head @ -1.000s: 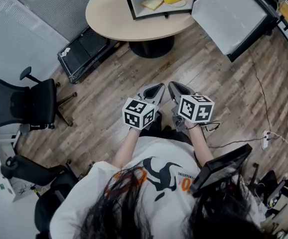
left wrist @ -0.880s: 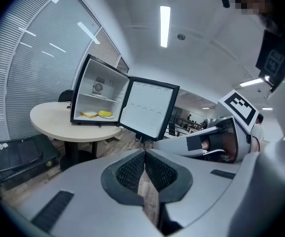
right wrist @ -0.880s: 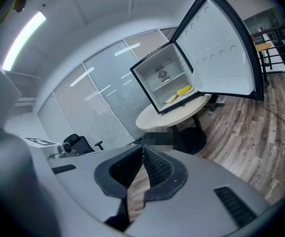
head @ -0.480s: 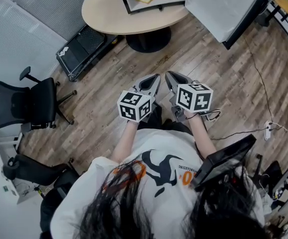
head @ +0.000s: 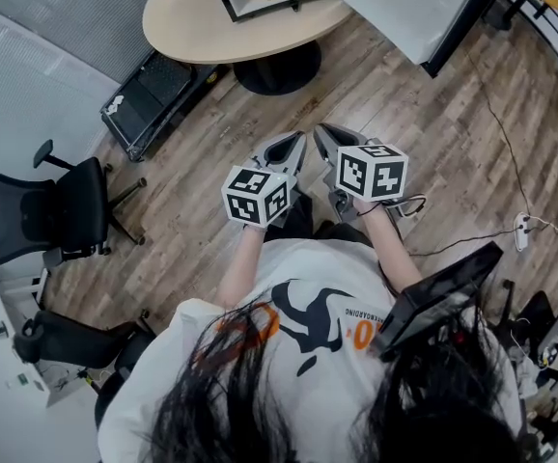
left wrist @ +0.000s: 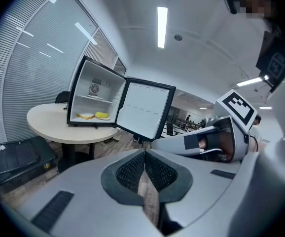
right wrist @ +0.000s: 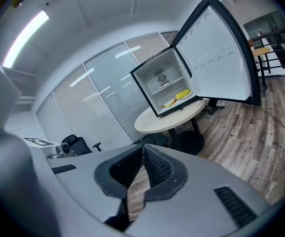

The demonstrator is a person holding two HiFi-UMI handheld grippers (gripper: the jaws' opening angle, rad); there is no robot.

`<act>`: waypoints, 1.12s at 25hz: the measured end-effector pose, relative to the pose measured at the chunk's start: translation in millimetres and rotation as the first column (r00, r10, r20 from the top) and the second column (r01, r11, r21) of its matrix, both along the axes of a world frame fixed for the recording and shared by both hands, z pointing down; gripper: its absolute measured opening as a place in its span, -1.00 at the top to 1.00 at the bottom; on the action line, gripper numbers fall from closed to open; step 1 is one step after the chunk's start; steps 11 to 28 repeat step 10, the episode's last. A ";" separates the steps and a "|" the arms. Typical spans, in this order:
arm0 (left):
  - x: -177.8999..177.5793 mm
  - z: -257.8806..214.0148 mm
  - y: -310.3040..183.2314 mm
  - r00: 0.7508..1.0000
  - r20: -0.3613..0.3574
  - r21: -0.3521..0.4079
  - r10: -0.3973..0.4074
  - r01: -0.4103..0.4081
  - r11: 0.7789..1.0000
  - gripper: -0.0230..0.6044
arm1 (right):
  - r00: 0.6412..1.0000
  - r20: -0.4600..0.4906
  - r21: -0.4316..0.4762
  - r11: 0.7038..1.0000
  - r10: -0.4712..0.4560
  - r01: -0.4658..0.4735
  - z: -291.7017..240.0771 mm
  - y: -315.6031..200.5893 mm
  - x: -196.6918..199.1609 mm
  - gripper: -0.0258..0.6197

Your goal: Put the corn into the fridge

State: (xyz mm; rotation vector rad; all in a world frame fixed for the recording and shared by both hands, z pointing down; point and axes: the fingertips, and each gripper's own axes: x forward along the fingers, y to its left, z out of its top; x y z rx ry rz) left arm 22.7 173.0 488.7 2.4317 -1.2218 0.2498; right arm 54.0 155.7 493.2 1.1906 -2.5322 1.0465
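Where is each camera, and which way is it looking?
Head view: on the person's head, looking steeply down; shows hair, shirt, arms, left claw and right claw.
Left gripper view: on the left claw, looking along its shut jaws at the open fridge on the round table; right claw shows at right.
Right gripper view: on the right claw, looking along its shut jaws at the fridge; left claw's cube shows at left.
Shared: both gripper views show the corn inside the fridge.
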 end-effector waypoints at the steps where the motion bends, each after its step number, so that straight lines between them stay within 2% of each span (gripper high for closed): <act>1: 0.0 -0.1 -0.7 1.000 0.001 -0.001 -0.001 0.001 1.000 0.89 | 1.000 0.000 -0.002 1.000 0.000 0.000 0.1 -1.0 0.3 0.84; 28: -8.4 9.4 -9.5 1.000 0.004 -0.020 -0.019 0.019 1.000 0.89 | 1.000 -0.006 -0.024 1.000 -0.007 0.007 12.2 -8.7 -3.7 0.84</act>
